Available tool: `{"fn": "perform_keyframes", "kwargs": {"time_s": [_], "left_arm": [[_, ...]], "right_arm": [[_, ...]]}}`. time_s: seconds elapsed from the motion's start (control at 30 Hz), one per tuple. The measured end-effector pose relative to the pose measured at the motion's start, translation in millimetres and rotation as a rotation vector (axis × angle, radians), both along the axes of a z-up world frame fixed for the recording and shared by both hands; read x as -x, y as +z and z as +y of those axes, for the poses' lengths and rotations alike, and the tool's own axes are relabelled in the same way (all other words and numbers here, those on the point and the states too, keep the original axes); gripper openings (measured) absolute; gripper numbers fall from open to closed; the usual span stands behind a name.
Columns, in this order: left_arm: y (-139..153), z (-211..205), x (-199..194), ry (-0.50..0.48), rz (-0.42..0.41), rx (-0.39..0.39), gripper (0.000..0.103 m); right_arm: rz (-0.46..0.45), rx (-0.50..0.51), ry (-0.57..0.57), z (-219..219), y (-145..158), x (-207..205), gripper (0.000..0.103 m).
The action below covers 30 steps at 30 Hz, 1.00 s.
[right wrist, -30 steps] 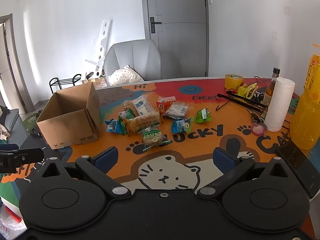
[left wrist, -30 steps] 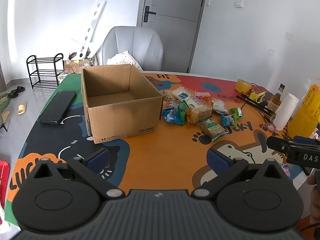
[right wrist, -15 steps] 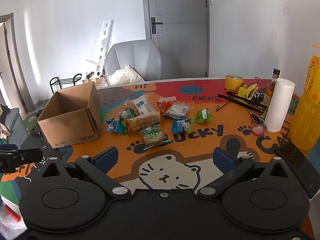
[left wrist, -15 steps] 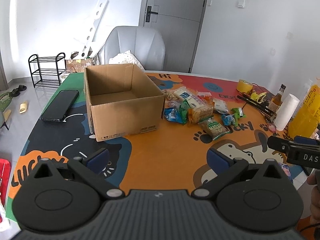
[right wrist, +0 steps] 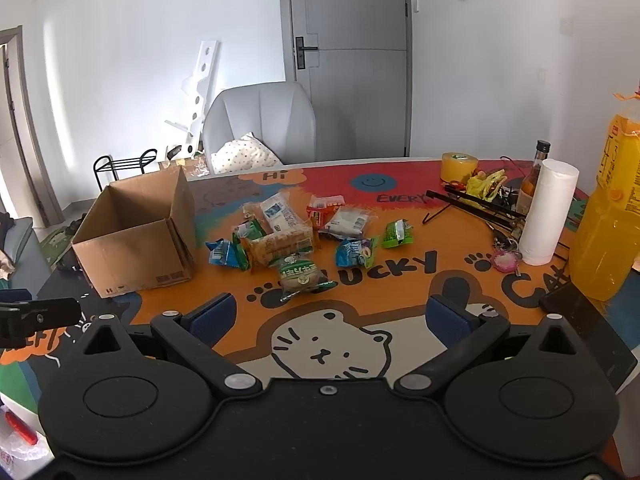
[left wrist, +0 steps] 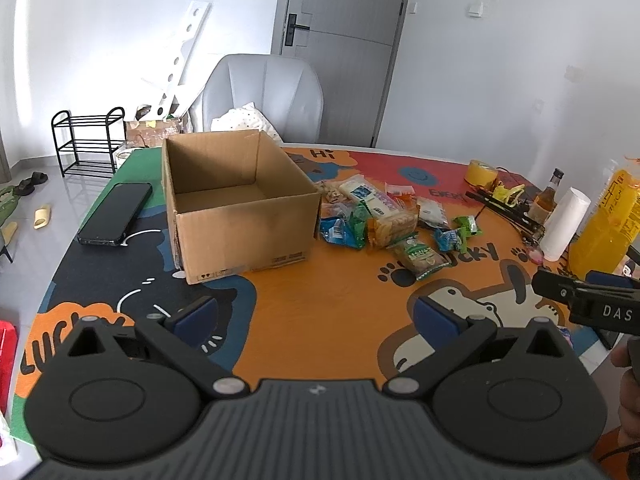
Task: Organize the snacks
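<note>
An open, empty cardboard box [left wrist: 240, 204] [right wrist: 136, 240] stands on the colourful table mat. To its right lies a pile of snack packets [left wrist: 384, 220] [right wrist: 288, 236]: a bread pack [right wrist: 280, 242], a green-labelled bun [right wrist: 300, 274], blue packets [right wrist: 226, 254] and a green packet [right wrist: 396, 234]. My left gripper [left wrist: 316, 314] is open and empty, above the mat in front of the box. My right gripper [right wrist: 328, 316] is open and empty, in front of the snacks; it also shows at the right edge of the left wrist view.
A black phone [left wrist: 116, 214] lies left of the box. At the right stand a paper towel roll [right wrist: 548, 212], a large orange juice bottle [right wrist: 612, 216], a small glass bottle [right wrist: 534, 178], a yellow tape roll [right wrist: 458, 166] and black hangers [right wrist: 472, 202]. A grey chair [right wrist: 260, 124] stands behind the table.
The left gripper has shifted slightly, so the box and snacks sit a little more to the right in its view. The right gripper has barely moved. Both stay open.
</note>
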<state>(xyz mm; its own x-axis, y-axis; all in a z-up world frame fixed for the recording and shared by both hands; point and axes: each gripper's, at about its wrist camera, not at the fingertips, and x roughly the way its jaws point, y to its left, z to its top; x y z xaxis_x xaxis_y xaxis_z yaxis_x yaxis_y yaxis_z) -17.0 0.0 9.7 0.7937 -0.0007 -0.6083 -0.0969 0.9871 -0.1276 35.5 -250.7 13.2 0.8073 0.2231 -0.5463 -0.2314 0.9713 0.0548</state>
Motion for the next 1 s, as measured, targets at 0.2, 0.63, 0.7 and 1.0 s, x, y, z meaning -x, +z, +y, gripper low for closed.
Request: {"fn": "perform_keyframes", "kwargs": {"time_s": [0.2, 0.63, 0.7, 1.0], "left_arm": [[0.6, -1.1, 0.0, 0.003, 0.005, -0.001, 0.103], [1.8, 0.2, 4.6, 0.008, -0.007, -0.004, 0.103], [1.2, 0.8, 5.3, 0.007, -0.009, -0.003, 0.103], [-1.6, 2.3, 0.4, 0.013, 0.002, -0.001, 0.103]], "right_arm": [[-0.001, 0.010, -0.009, -1.5, 0.4, 1.1, 0.103], [-0.013, 0.033, -0.006, -1.3, 0.2, 4.3, 0.103], [-0.016, 0.036, 0.004, -0.6, 0.3, 5.5, 0.103], [0.000, 0.041, 0.012, 1.7, -2.8, 0.2, 0.103]]}}
